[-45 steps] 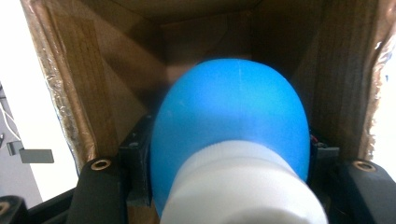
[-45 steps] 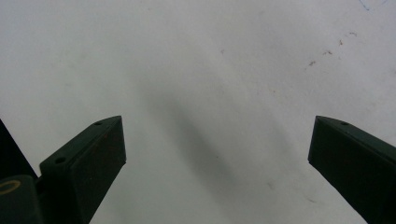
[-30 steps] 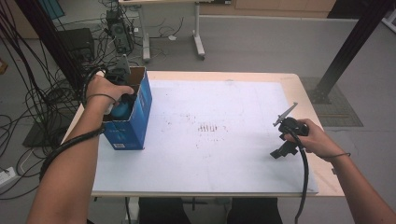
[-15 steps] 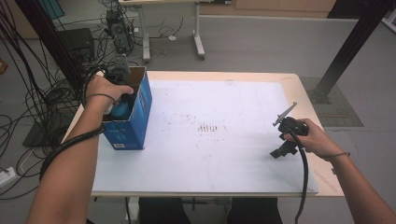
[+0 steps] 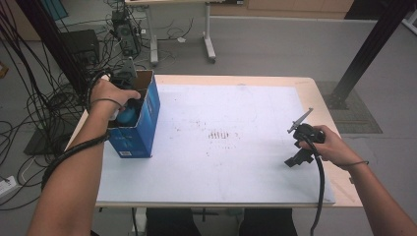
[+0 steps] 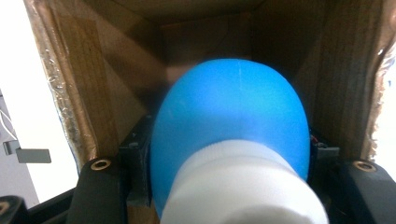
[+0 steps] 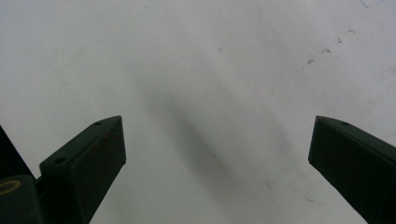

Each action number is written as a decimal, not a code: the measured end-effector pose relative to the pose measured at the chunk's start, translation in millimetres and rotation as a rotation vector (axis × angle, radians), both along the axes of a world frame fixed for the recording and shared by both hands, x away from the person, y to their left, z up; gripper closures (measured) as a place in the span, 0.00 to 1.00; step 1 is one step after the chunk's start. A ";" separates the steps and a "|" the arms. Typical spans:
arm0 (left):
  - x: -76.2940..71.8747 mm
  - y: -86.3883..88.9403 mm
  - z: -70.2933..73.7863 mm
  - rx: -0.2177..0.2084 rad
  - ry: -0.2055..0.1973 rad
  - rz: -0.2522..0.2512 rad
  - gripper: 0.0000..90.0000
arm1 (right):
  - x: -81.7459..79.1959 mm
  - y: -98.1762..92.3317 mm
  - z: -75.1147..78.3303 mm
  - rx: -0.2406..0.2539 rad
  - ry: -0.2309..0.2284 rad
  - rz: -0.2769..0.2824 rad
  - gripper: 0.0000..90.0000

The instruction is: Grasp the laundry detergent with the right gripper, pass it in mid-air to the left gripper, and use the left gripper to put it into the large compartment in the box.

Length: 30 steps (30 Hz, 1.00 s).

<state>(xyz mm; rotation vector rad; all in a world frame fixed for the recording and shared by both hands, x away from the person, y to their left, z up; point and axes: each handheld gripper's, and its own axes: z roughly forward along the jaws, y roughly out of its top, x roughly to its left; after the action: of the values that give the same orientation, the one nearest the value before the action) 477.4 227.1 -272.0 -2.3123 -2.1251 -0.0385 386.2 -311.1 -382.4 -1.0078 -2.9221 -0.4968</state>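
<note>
Nothing has moved since the earlier high views: both hands and the blue carton sit where they were a second ago.

Nearest the person, on the side of the tabletop (image 5: 255,191) away from the carton, the right gripper (image 7: 217,154) rests low over the white sheet, held in the right hand (image 5: 330,147). Its jaws stand wide apart with nothing between them, just bare, faintly stained paper.

Across the sheet, at its other edge, stands the blue carton (image 5: 140,132), upright with its top open. The left hand (image 5: 110,93) reaches down into that opening with the left gripper (image 6: 229,163). Its jaws are closed on a blue bottle with a white cap (image 6: 231,135), one jaw on each side of the rounded body, the cap end toward the camera. The bottle is inside the carton, the brown cardboard walls close on either side of it, and a patch of its blue shows in the carton mouth (image 5: 129,114) from above.

The risks, as I judge them, come from the tight fit and the smooth curved plastic. The bottle could slip or swivel in the grip. If it is lifted at a slant, the bottle or a jaw could catch on a flap and drag or tip the carton, since nothing holds the carton down.
</note>
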 end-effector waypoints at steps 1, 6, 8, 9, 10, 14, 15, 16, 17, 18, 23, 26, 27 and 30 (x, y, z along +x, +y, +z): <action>0.1 0.1 -0.1 -0.001 0.000 0.001 0.41 | 0.1 0.0 -0.2 0.000 0.000 0.001 0.04; -0.5 1.2 -0.3 -0.005 -0.004 0.004 0.41 | 0.0 0.2 -0.3 0.000 0.001 0.001 0.04; -0.7 1.4 -0.1 -0.006 -0.002 0.004 0.41 | 0.2 0.0 -0.5 0.000 0.001 0.002 0.04; -0.8 1.5 -0.1 -0.006 -0.002 0.004 0.41 | 0.2 0.1 -0.5 0.000 0.001 0.002 0.04; -0.8 1.6 -0.1 -0.006 -0.002 0.005 0.41 | 0.2 0.1 -0.6 0.000 0.001 0.003 0.04; -0.8 1.6 -0.1 -0.006 -0.002 0.005 0.41 | -0.3 0.7 -0.4 0.001 0.002 0.001 0.04; -0.7 1.6 -0.2 -0.006 -0.003 0.005 0.41 | -0.3 0.7 -0.4 0.002 0.003 0.000 0.04; -0.6 1.4 -0.2 -0.006 -0.003 0.005 0.41 | -0.3 0.6 -0.4 0.001 0.004 0.000 0.04; -0.5 1.1 -0.2 -0.006 -0.003 0.005 0.41 | 0.0 0.4 -0.6 0.001 0.002 0.001 0.04; -0.6 1.0 -0.3 -0.005 -0.004 0.006 0.41 | 0.1 0.2 -0.6 0.001 0.001 0.002 0.04; -0.9 1.6 -0.1 -0.007 -0.003 0.007 0.41 | -0.9 0.4 -1.0 0.002 0.004 -0.003 0.04; -1.1 1.5 -0.2 -0.008 -0.001 0.004 0.41 | -0.7 -0.2 -1.1 0.001 0.004 -0.001 0.04; -1.1 1.6 -0.2 -0.008 -0.001 0.004 0.41 | -0.8 -0.3 -1.0 0.001 0.003 -0.002 0.04; -1.1 2.0 -0.3 -0.009 -0.003 0.005 0.41 | -1.1 -0.3 -1.1 0.001 0.004 -0.001 0.04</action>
<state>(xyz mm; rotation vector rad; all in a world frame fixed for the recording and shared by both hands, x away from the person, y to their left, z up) 476.4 229.1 -272.2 -2.3132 -2.1366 -0.0323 385.1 -311.4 -383.4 -1.0094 -2.9170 -0.4957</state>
